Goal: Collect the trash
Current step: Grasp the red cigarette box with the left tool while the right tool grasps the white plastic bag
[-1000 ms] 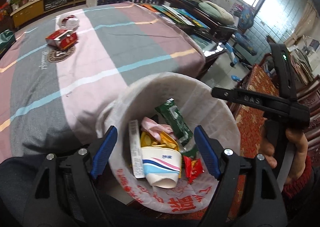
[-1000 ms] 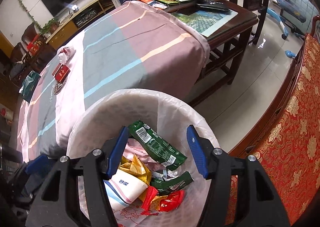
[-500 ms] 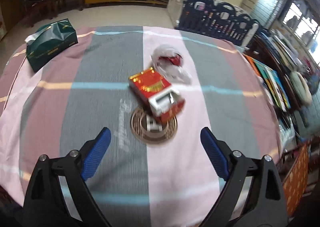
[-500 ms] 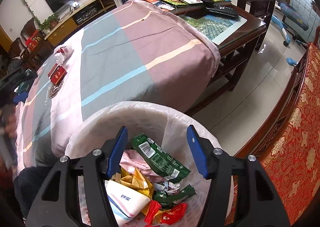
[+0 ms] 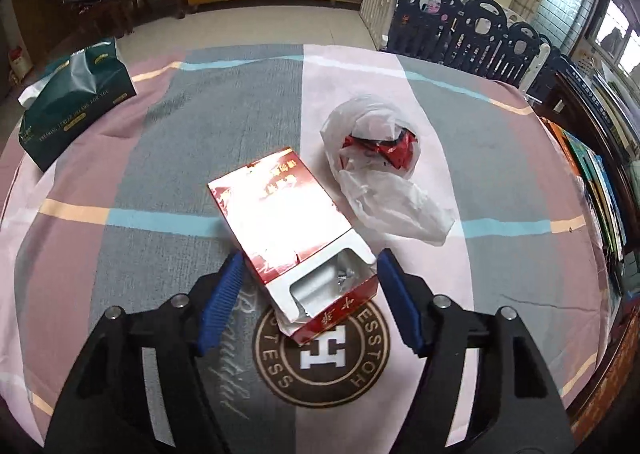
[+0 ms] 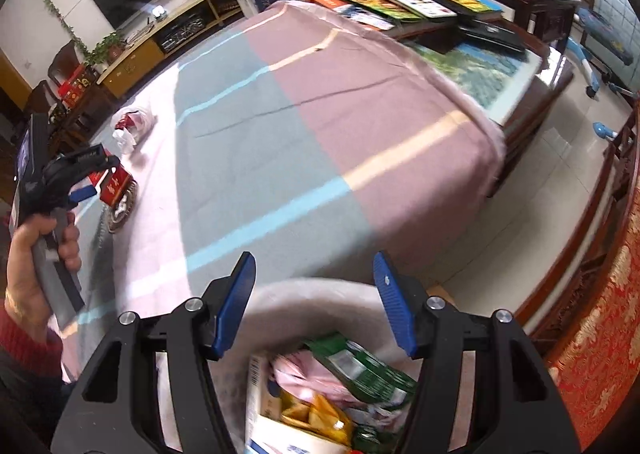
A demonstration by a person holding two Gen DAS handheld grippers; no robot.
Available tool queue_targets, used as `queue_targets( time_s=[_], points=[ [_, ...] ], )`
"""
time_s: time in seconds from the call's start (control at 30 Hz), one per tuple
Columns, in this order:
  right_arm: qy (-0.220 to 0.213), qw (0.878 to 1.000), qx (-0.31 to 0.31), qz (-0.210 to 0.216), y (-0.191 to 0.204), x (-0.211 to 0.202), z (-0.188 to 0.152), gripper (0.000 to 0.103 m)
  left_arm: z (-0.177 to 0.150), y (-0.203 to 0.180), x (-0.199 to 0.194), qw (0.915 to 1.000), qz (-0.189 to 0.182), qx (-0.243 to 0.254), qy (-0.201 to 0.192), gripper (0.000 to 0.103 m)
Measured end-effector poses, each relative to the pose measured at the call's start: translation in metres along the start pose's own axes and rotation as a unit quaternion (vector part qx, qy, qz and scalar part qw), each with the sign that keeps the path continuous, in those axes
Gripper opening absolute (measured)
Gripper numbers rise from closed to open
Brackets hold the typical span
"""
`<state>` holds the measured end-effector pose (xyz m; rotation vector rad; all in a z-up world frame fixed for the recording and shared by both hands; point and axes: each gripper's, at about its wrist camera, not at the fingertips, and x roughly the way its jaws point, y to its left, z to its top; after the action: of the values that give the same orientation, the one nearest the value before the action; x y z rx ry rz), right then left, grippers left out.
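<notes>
An opened red and white cigarette carton (image 5: pixel 292 238) lies on the striped tablecloth (image 5: pixel 160 157). My left gripper (image 5: pixel 308 294) is open, its blue fingers on either side of the carton's torn near end, not closed on it. A crumpled white plastic bag (image 5: pixel 380 169) with red wrappers lies just beyond the carton. My right gripper (image 6: pixel 312 302) is open and empty above the white-lined trash bin (image 6: pixel 320 334), which holds several wrappers and a paper cup. The carton (image 6: pixel 114 183) and the bag (image 6: pixel 132 125) also show far left in the right wrist view.
A dark green tissue pack (image 5: pixel 72 101) sits at the table's far left. A round brown logo (image 5: pixel 324 354) is printed on the cloth under the carton. Books and magazines (image 6: pixel 400 1) cover a wooden side table to the right. A red patterned seat (image 6: pixel 600 334) is beside the bin.
My left gripper left the bin, swung over the table and came down around the carton's near end. My right gripper rose a little over the bin.
</notes>
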<state>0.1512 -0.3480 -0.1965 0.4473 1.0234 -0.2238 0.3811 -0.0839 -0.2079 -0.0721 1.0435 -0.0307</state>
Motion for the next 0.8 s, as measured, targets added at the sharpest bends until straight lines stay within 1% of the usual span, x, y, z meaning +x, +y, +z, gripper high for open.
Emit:
queue_targets(
  time_s=[0.07,0.13,0.2,0.23,0.3,0.37,0.4,0.47,0.53,0.57,0.63,0.7,0.73,0.77,0.8],
  points=[
    [-0.002,1.000,-0.013,0.016,0.022,0.009,0.011,0.061,-0.007,0.015,-0.004,0.9995,-0.030,-0.004,0.006,0.066],
    [-0.006,0.999,-0.031,0.031,0.046,0.017,0.022,0.061,-0.020,0.033,-0.014,0.9988,-0.047,-0.013,0.009,0.063],
    [-0.010,0.997,-0.056,0.044,0.074,0.026,0.034,0.061,-0.037,0.054,-0.033,0.9977,-0.062,-0.026,-0.001,0.062],
    [-0.017,0.996,-0.075,0.050,0.094,0.032,0.042,0.061,-0.046,0.066,-0.047,0.9972,-0.068,-0.029,-0.014,0.062],
    [-0.029,0.992,-0.111,0.053,0.130,0.044,0.058,0.061,-0.065,0.086,-0.072,0.9969,-0.060,-0.035,-0.036,0.062],
    [-0.033,0.986,-0.154,0.054,0.177,0.064,0.078,0.061,-0.082,0.110,-0.093,0.9952,-0.059,-0.061,-0.049,0.062],
    [-0.034,0.983,-0.170,0.051,0.196,0.072,0.085,0.061,-0.091,0.120,-0.102,0.9942,-0.056,-0.075,-0.052,0.062],
    [-0.046,0.977,-0.207,0.037,0.239,0.092,0.100,0.080,-0.103,0.138,-0.116,0.9927,-0.047,-0.095,-0.058,0.062],
    [-0.070,0.971,-0.230,0.009,0.274,0.112,0.110,0.084,-0.112,0.152,-0.128,0.9911,-0.040,-0.107,-0.068,0.062],
    [-0.069,0.968,-0.241,-0.004,0.288,0.126,0.115,0.085,-0.114,0.157,-0.134,0.9903,-0.037,-0.109,-0.077,0.062],
    [-0.056,0.966,-0.250,-0.040,0.307,0.154,0.124,0.085,-0.118,0.162,-0.142,0.9897,-0.032,-0.103,-0.094,0.062],
    [-0.037,0.965,-0.253,-0.058,0.316,0.175,0.127,0.085,-0.123,0.164,-0.147,0.9895,-0.032,-0.099,-0.100,0.062],
    [-0.028,0.965,-0.254,-0.062,0.318,0.182,0.126,0.081,-0.124,0.163,-0.148,0.9893,-0.034,-0.099,-0.102,0.062],
    [-0.022,0.965,-0.253,-0.064,0.317,0.186,0.123,0.059,-0.126,0.161,-0.150,0.9893,-0.033,-0.095,-0.105,0.062],
    [-0.014,0.965,-0.251,-0.070,0.317,0.189,0.120,0.047,-0.127,0.159,-0.151,0.9897,-0.028,-0.089,-0.109,0.062]
  ],
)
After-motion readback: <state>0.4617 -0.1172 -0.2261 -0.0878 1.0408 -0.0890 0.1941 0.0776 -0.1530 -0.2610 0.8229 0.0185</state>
